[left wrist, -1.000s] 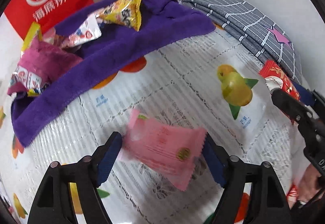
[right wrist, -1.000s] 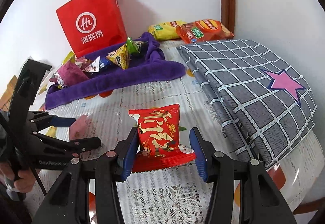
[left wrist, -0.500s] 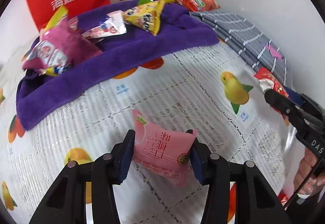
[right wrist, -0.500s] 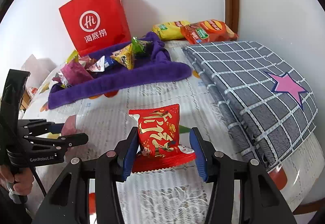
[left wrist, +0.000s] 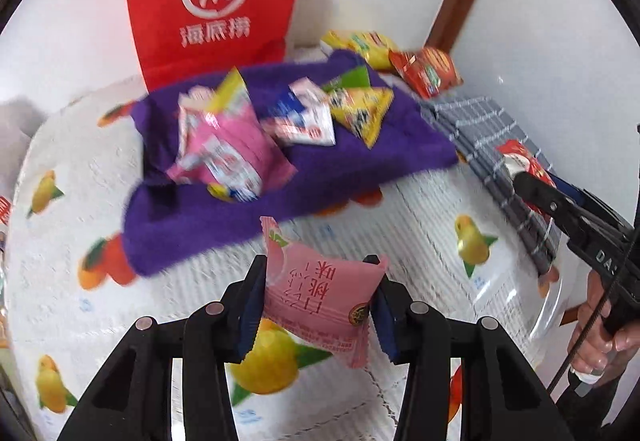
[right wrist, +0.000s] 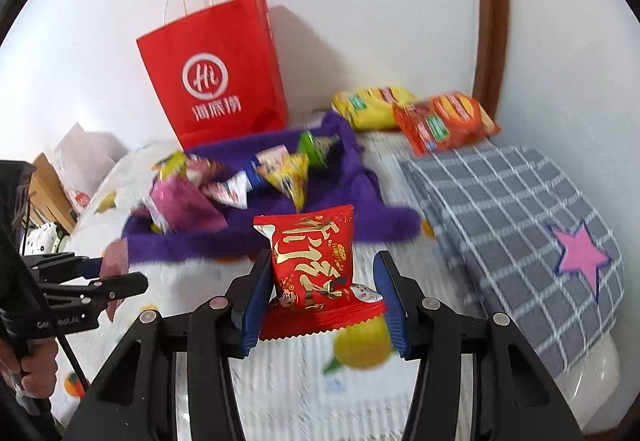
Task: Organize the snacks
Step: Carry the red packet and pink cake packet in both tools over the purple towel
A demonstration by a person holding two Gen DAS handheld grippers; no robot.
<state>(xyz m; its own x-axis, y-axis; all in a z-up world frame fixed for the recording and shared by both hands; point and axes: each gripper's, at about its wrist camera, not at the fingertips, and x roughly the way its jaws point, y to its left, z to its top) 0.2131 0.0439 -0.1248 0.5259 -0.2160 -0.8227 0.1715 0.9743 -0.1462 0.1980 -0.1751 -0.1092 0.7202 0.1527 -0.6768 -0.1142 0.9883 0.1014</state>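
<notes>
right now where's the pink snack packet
In the left wrist view, the pink snack packet sits clamped in the left tongs, just short of the purple towel.

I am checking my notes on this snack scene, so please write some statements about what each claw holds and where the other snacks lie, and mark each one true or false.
1. The left claw is shut on the pink snack packet. True.
2. The right claw is open and holds nothing. False: it is shut on the red snack packet.
3. Several small snack packets lie on the purple towel. True.
4. The red paper bag lies flat on the grey checked cloth. False: it stands upright by the wall, behind the towel.
5. The yellow chip bag and orange chip bag lie side by side near the wall. True.
</notes>
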